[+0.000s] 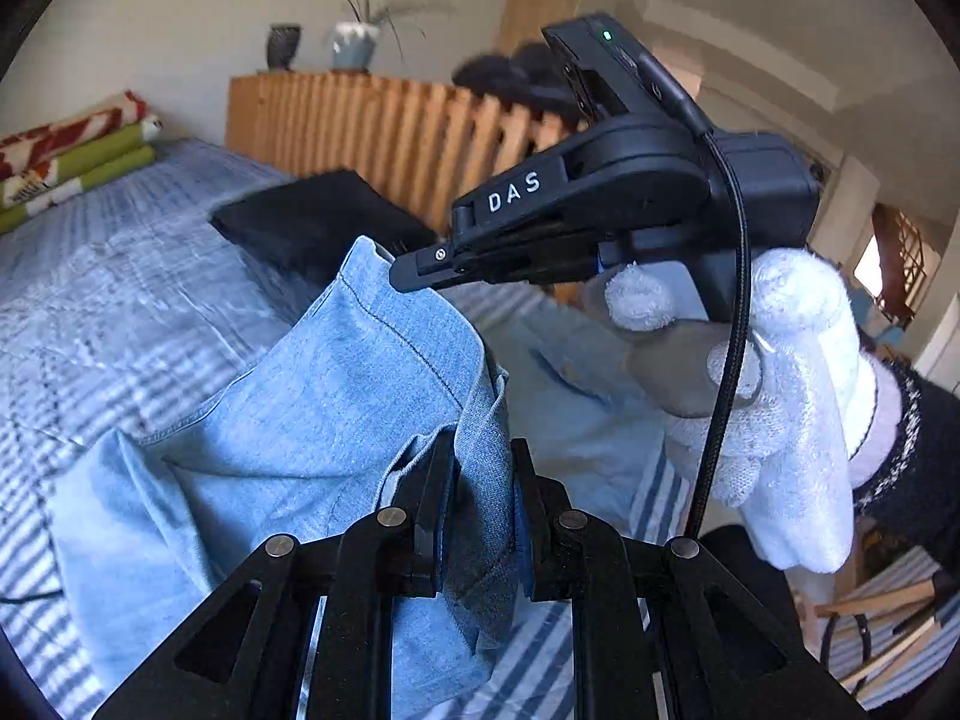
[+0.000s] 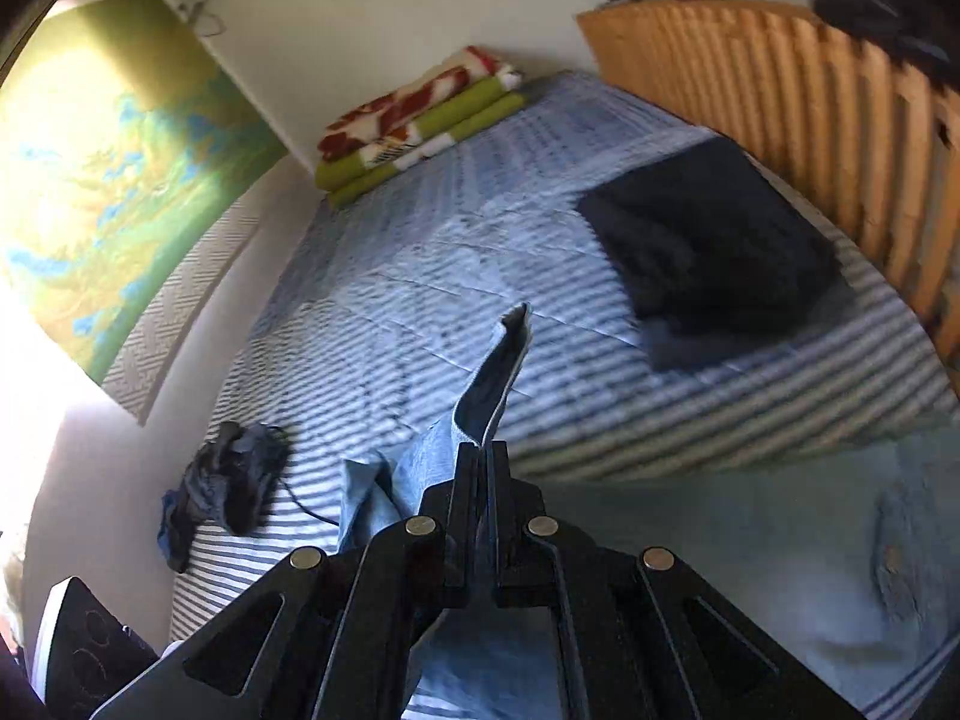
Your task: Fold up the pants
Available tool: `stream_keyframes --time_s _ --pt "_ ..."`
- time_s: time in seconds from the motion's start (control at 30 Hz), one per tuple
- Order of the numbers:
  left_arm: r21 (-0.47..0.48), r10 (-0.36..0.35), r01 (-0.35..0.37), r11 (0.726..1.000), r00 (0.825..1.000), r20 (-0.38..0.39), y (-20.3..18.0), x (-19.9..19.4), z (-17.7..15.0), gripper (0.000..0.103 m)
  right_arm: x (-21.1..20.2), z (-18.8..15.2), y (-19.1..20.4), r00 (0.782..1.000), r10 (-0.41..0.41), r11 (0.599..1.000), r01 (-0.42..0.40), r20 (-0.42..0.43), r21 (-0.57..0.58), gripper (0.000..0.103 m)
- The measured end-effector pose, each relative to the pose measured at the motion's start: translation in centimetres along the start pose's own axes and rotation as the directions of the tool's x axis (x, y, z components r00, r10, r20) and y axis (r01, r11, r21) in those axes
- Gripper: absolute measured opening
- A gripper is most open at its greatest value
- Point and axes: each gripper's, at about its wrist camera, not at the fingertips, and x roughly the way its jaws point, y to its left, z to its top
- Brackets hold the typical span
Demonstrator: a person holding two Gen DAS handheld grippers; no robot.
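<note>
Bedroom, pale plain walls (image 2: 384,6). Bed with blue-and-white striped cover (image 2: 420,276), folded red and green blankets (image 2: 414,120) stacked at its far corner against the wall. Slatted wooden cabinet (image 1: 384,132) along the bed's far side, carrying a dark vase (image 1: 283,45) and a potted plant (image 1: 357,42). Large green-and-yellow wall hanging (image 2: 114,168) above a herringbone-patterned panel (image 2: 180,312). Strong daylight came in low at the left, blowing out that edge.
</note>
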Motion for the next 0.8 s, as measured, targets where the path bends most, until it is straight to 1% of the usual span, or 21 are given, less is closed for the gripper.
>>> stream_keyframes --time_s 0.07,0.1,0.13,0.17,0.2,0.23,0.27,0.3,0.33,0.37,0.4,0.47,0.53,0.63,0.73,0.8 --pt "0.040 0.006 -0.001 0.999 0.994 -0.112 -2.7 5.1 -1.7 0.017 1.6 -1.9 -4.6 0.995 -0.069 0.997 0.071 -0.073 0.016 0.003" --pt "0.074 0.026 -0.014 0.997 0.988 -0.154 -4.0 7.3 -2.7 0.017 2.4 -2.7 -6.6 0.988 -0.105 0.994 0.109 -0.112 0.028 0.006" --pt "0.100 0.043 -0.025 0.995 0.982 -0.186 -5.0 9.0 -3.5 0.017 2.9 -3.2 -8.4 0.982 -0.123 0.990 0.131 -0.141 0.047 0.006" --pt "0.117 0.059 -0.035 0.992 0.977 -0.205 -6.4 10.0 -4.4 0.017 3.0 -3.5 -9.8 0.982 -0.112 0.990 0.124 -0.155 0.070 0.007" --pt "0.127 0.078 -0.052 0.991 0.973 -0.216 -6.9 11.0 -4.9 0.017 2.9 -3.5 -11.3 0.983 -0.093 0.989 0.110 -0.160 0.099 0.008" --pt "0.128 0.088 -0.061 0.990 0.973 -0.215 -7.2 11.5 -5.2 0.017 2.7 -3.5 -12.4 0.985 -0.073 0.988 0.092 -0.156 0.122 0.011" --pt "0.125 0.093 -0.067 0.990 0.973 -0.209 -5.8 11.9 -5.9 0.017 2.4 -3.4 -13.2 0.987 -0.060 0.987 0.081 -0.146 0.137 0.021" --pt "0.117 0.092 -0.069 0.991 0.975 -0.203 -5.8 12.0 -5.9 0.017 2.2 -3.2 -13.6 0.988 -0.059 0.988 0.078 -0.141 0.135 0.028" --pt "0.105 0.091 -0.071 0.992 0.977 -0.195 -5.0 11.8 -5.9 0.017 2.1 -3.1 -13.7 0.987 -0.064 0.989 0.083 -0.148 0.125 0.032" --pt "0.094 0.088 -0.071 0.993 0.979 -0.186 -6.2 11.3 -6.0 0.017 2.0 -3.2 -14.4 0.986 -0.063 0.990 0.082 -0.154 0.119 0.037" --pt "0.075 0.082 -0.070 0.995 0.982 -0.173 -5.7 11.2 -5.9 0.017 2.1 -3.1 -14.7 0.985 -0.055 0.990 0.075 -0.160 0.116 0.040" --pt "0.035 0.072 -0.068 0.997 0.989 -0.126 -4.4 10.0 -5.4 0.017 2.3 -3.2 -15.2 0.983 -0.031 0.992 0.053 -0.181 0.119 0.041" --pt "-0.036 0.044 -0.047 0.998 0.996 -0.073 -2.3 8.6 -5.0 0.017 2.5 -3.7 -15.5 0.977 0.003 0.991 0.026 -0.215 0.130 0.041" --pt "-0.131 0.010 -0.010 0.991 1.000 -0.002 -1.1 6.1 -4.5 0.017 3.4 -4.1 -14.9 0.965 0.053 0.989 -0.014 -0.256 0.150 0.041" --pt "-0.151 0.005 -0.001 0.988 1.000 0.028 -1.6 4.5 -4.2 0.017 4.1 -4.6 -14.0 0.955 0.115 0.982 -0.066 -0.275 0.179 0.042" --pt "-0.142 0.013 -0.009 0.990 0.999 0.032 -1.9 3.9 -4.2 0.017 4.8 -4.7 -13.6 0.946 0.158 0.972 -0.098 -0.284 0.215 0.047"
